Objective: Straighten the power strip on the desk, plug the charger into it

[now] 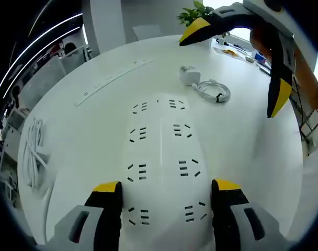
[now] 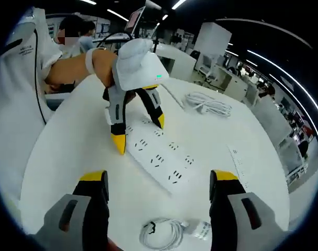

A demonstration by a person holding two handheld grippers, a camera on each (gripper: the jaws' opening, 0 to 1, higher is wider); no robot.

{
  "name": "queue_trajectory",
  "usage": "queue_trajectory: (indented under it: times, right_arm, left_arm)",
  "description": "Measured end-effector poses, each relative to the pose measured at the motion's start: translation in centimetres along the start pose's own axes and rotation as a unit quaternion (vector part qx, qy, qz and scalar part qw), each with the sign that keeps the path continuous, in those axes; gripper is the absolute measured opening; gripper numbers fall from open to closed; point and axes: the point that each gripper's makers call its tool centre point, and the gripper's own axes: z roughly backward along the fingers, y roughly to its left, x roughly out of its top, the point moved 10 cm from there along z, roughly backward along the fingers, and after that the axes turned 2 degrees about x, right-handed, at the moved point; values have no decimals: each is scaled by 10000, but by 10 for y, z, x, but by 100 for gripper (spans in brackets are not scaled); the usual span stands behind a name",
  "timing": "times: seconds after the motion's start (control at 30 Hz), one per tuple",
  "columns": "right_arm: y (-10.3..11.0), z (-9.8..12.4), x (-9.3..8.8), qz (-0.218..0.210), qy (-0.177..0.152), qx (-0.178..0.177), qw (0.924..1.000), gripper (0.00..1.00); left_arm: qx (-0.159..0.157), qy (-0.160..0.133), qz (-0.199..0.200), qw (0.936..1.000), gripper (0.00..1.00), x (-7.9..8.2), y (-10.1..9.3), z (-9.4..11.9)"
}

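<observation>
The long white plastic power strip [image 1: 161, 162] lies flat on the round white surface [image 1: 86, 141], and the left tongs [image 1: 167, 191] straddle its near end, one yellow-tipped jaw on each long side. The jaws stand wide, just beside the strip's edges; whether they press it I cannot tell. Bracketing the end this way suits turning the strip, since a twist of the hand would swing the whole bar. In the right gripper view the same left tongs [image 2: 140, 130] reach down over the strip [image 2: 159, 157], which lies slantwise across the surface, so straightening seems the step in hand.

The right tongs [image 2: 159, 191] hover apart from the strip, jaws wide and empty, above the small white charger with its coiled white cable [image 2: 172, 232]. That charger [image 1: 193, 77] sits beyond the strip's far end, well clear of the sockets, so plugging in is not yet begun. A second, narrower white strip [image 1: 114, 77] and a loose white cable bundle [image 1: 33, 151] lie to the side.
</observation>
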Motion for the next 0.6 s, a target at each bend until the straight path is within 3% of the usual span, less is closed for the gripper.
queue_trajectory:
  times: [0.33,0.5,0.6]
  right_arm:
    - [-37,-53,11,425,607,1113,9910,77]
    - [-34,-74,17,1001,1120,1767,9727,75]
    - [-38,-86,18,1354,1466,1852,9622,72]
  left_arm:
    - [-58,-82,19,9999,71,-2,1,-1]
    - [-74,-87,39,9999,71,-2,-1,0]
    - [-75,-111,44,9999,71,-3,-1,0]
